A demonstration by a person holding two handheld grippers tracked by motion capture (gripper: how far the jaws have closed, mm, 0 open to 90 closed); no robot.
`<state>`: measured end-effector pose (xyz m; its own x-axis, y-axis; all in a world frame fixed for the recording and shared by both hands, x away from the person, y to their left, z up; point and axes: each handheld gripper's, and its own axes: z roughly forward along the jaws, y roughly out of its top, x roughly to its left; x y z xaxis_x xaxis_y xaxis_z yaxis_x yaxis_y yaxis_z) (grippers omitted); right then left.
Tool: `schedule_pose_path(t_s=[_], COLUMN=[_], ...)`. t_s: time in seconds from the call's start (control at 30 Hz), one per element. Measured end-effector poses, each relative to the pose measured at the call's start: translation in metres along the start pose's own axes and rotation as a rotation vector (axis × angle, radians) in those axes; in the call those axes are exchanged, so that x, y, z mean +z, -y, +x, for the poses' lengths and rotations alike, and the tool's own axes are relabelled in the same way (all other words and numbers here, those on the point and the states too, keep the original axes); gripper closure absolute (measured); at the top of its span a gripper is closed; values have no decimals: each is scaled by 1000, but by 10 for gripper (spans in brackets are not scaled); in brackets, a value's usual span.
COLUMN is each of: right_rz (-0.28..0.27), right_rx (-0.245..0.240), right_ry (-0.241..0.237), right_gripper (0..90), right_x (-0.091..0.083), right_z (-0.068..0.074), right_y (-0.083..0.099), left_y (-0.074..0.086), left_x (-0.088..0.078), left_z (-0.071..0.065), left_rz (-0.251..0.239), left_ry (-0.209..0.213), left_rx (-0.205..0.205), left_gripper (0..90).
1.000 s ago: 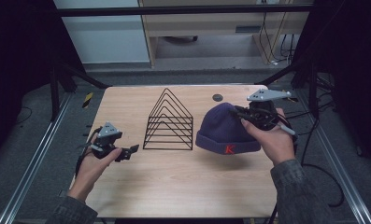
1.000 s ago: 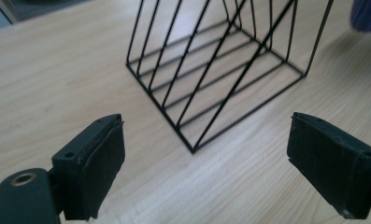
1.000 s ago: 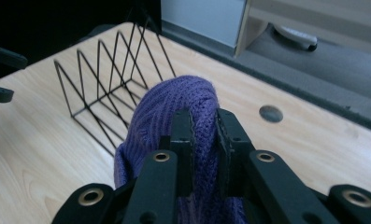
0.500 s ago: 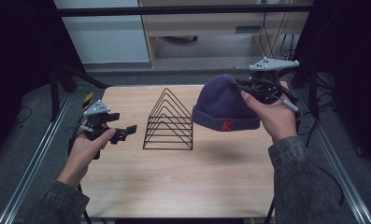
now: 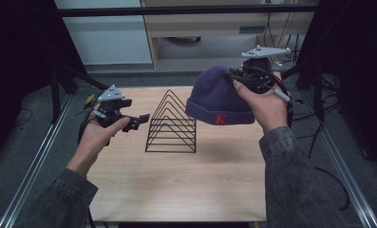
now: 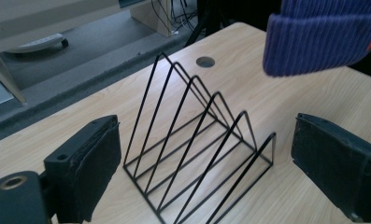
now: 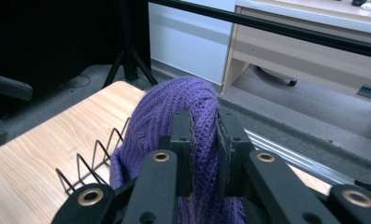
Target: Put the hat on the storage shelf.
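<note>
My right gripper (image 5: 243, 78) has its jaws clamped on a fold of the purple knit hat (image 5: 218, 97) — the fabric is pinched between the two pads near the crown, and the hat hangs in the air above the wooden table (image 5: 176, 185), its cuff with the red letter facing me. My left gripper (image 5: 137, 121) hovers with jaws wide apart, gripping nothing — the black wire rack (image 6: 197, 149) stands on the table just beyond them, below and beside the hat.
</note>
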<state>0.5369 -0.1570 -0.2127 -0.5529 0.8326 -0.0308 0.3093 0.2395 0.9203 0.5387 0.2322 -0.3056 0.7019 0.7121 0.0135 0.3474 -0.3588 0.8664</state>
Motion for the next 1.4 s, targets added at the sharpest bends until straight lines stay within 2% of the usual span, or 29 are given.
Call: schedule_pose_path(t_s=[0.07, 0.17, 0.27, 0.5, 0.63, 0.73, 0.9, 1.03, 1.2, 1.3, 1.4], right_rz=[-10, -25, -35, -60, -53, -51, -47, -40, -47, -54, -63], right_rx=[5, 6, 18, 17, -3, -1, -16, -15, -21, -19, -24], right_ry=[-1, -5, -7, -19, -31, -38, -50, -60, -83, -102, -118], right_gripper=[790, 790, 790, 790, 789, 789, 788, 788, 788, 788, 788], right_x=[3, 6, 8, 9, 16, 23, 31, 37, 44, 48, 51], right_z=[3, 6, 10, 23, 31, 36, 44, 50, 59, 64, 69], right_y=[-4, -10, -16, -30, -38, -42, -46, -49, -52, -53, -53], left_y=[-4, -11, -19, -23, -26, -26, -23, -20, -19, -17, -15], left_x=[1, 2, 2, 3, 6, 8, 10, 7, 5, 5, 7], left_z=[-2, -4, -8, -16, -19, -20, -18, -12, -7, -1, 6], left_rz=[-4, -4, -31, -37, -38, -35, -37, -44, -64, -55, -55], left_ry=[7, 9, 29, 28, 36, 34, 36, 29, 30, 22, 16], left_rx=[-3, 13, -11, -1, 7, 7, 7, -18, -13, -1, -16], left_gripper=[81, 81, 82, 84, 84, 83, 83, 87, 92, 91, 89])
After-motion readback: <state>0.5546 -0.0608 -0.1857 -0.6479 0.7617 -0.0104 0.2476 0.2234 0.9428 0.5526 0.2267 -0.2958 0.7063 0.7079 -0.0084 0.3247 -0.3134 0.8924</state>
